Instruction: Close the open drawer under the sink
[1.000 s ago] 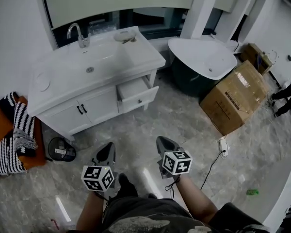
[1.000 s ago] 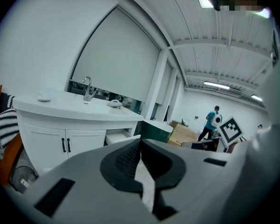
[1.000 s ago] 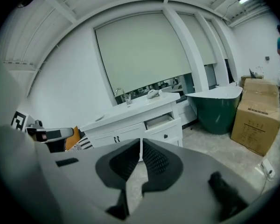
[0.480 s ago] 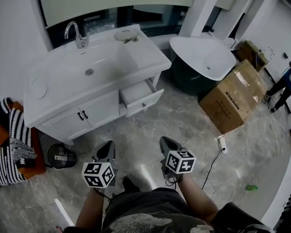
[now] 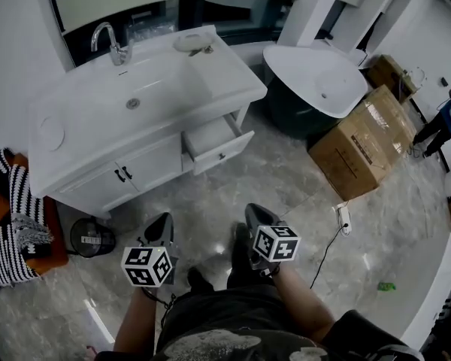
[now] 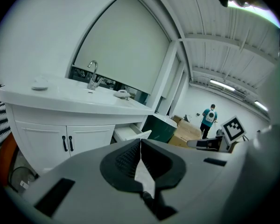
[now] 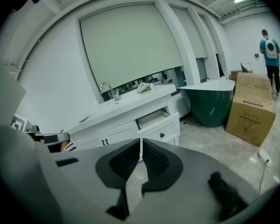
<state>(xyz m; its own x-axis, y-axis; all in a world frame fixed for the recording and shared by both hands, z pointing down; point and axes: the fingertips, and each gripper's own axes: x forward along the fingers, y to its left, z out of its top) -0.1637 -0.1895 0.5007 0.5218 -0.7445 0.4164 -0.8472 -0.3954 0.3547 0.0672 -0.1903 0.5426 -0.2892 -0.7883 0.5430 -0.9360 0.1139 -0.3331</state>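
Observation:
A white vanity point(image 5: 98, 160) with a sink basin point(image 5: 135, 96) stands against the far wall. Its right-hand drawer point(image 5: 219, 146) is pulled open, with a small dark knob on the front; the drawer point(image 7: 159, 122) also shows in the right gripper view and the drawer point(image 6: 130, 133) in the left gripper view. My left gripper point(image 5: 160, 228) and right gripper point(image 5: 255, 218) hang side by side over the floor, well short of the drawer. Both have their jaws pressed together with nothing between them.
A dark green tub with a white top point(image 5: 316, 89) and a large cardboard box point(image 5: 368, 145) stand to the right. A power strip with cable point(image 5: 343, 220) lies on the floor. A striped cloth on an orange seat point(image 5: 19, 216) and a round scale point(image 5: 90, 238) sit left. A person point(image 7: 269, 55) stands far off.
The view has drifted a little closer to the vanity and leftward. Both grippers kept their pose and stayed shut. The distant person shifted at the right edge.

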